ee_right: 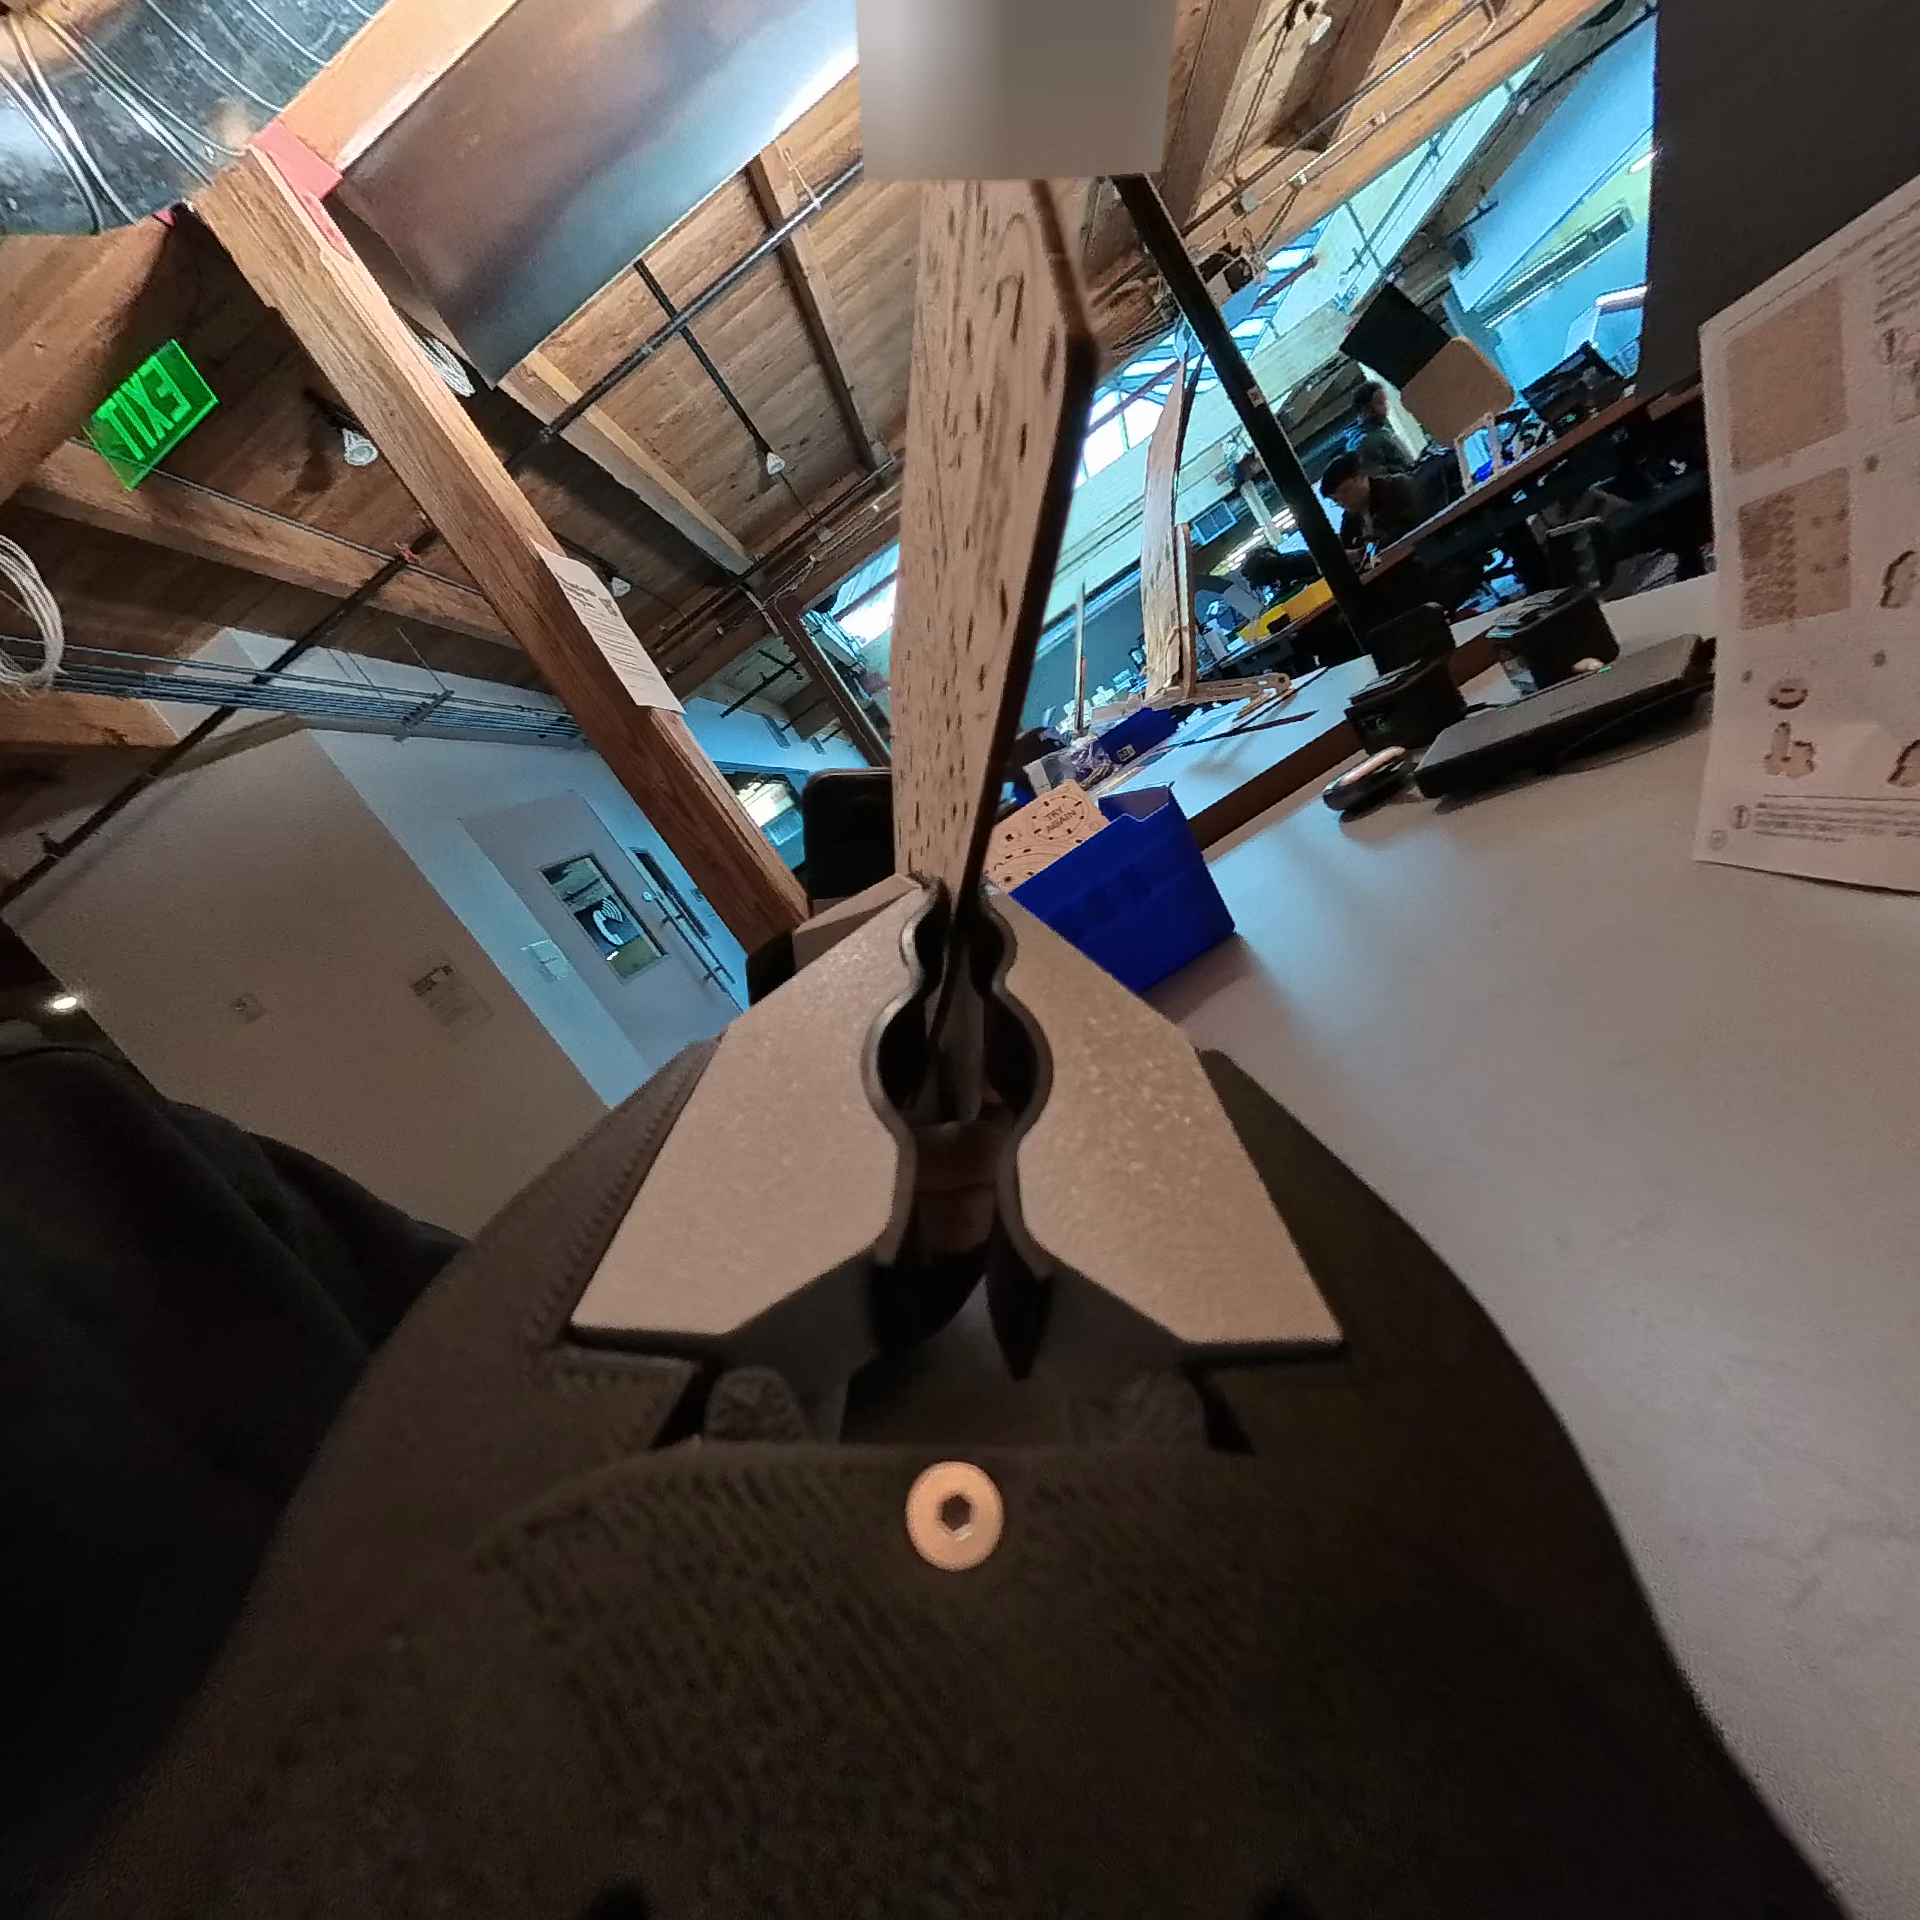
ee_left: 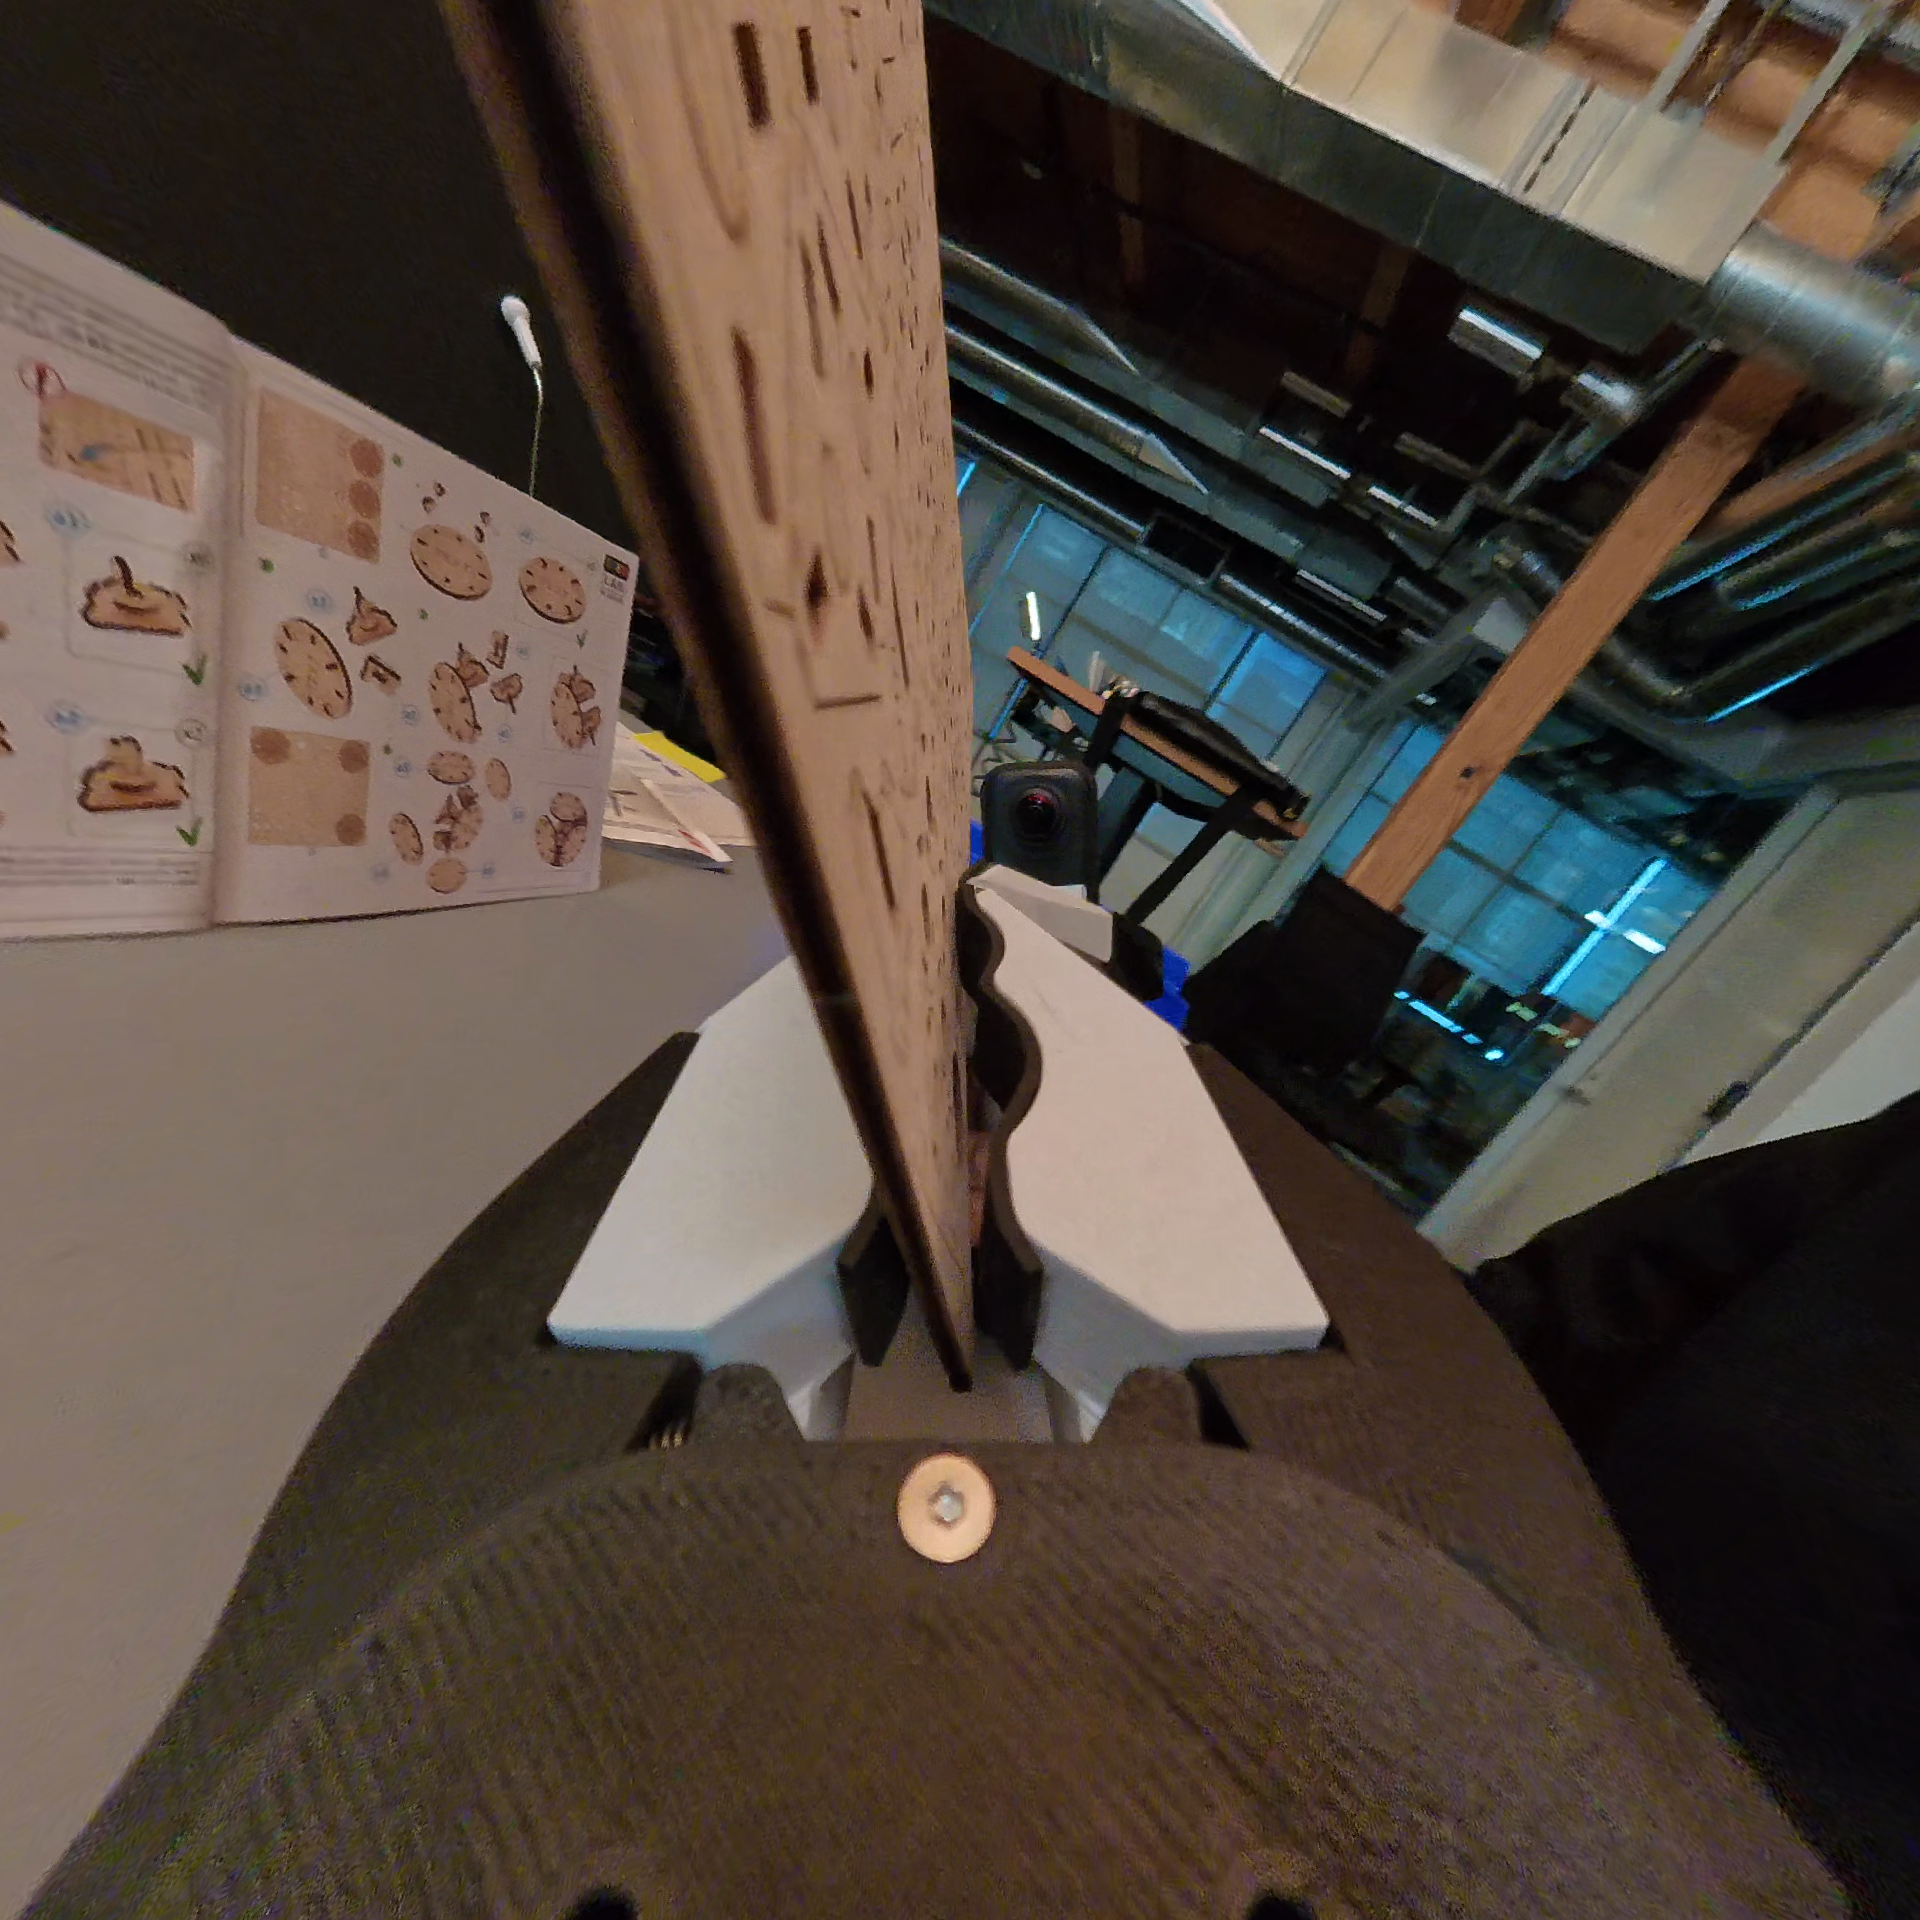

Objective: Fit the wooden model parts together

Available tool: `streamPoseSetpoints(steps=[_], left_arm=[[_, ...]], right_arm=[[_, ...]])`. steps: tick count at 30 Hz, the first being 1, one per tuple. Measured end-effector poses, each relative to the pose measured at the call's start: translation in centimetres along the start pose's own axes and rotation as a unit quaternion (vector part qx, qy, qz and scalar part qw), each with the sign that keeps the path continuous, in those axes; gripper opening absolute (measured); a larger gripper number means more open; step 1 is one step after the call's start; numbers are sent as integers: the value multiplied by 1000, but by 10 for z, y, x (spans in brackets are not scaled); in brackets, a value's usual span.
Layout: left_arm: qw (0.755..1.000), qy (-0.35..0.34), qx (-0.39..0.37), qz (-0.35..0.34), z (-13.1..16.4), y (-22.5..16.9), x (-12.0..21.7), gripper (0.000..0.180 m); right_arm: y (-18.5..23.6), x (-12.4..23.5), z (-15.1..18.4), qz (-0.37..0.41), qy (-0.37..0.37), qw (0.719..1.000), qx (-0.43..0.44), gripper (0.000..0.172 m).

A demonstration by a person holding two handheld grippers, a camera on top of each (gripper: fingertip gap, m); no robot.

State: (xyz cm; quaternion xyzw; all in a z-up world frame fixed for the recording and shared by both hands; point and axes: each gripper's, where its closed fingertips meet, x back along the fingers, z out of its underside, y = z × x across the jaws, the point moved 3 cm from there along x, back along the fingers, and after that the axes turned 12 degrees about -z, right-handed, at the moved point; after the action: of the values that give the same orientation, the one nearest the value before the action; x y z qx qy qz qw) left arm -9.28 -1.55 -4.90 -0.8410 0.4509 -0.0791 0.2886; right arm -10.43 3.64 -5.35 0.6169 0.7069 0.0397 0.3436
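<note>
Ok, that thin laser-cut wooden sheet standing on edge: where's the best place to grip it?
Probably by its edge, pads flat on the two faces, as the left gripper and right gripper do now. The wooden sheet is thin, flat and full of cutouts, so its border looks safest.

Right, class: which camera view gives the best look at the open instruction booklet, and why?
The left wrist view: the instruction booklet shows two open pages of diagrams, standing on the grey table. The right wrist view catches only one page's edge at the frame's right.
</note>
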Motion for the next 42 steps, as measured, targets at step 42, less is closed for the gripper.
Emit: streamPoseSetpoints(steps=[42], left_arm=[[962,0,239,131,-8,12,9,1]], right_arm=[[-7,-3,9,69,99,982,148,12]])
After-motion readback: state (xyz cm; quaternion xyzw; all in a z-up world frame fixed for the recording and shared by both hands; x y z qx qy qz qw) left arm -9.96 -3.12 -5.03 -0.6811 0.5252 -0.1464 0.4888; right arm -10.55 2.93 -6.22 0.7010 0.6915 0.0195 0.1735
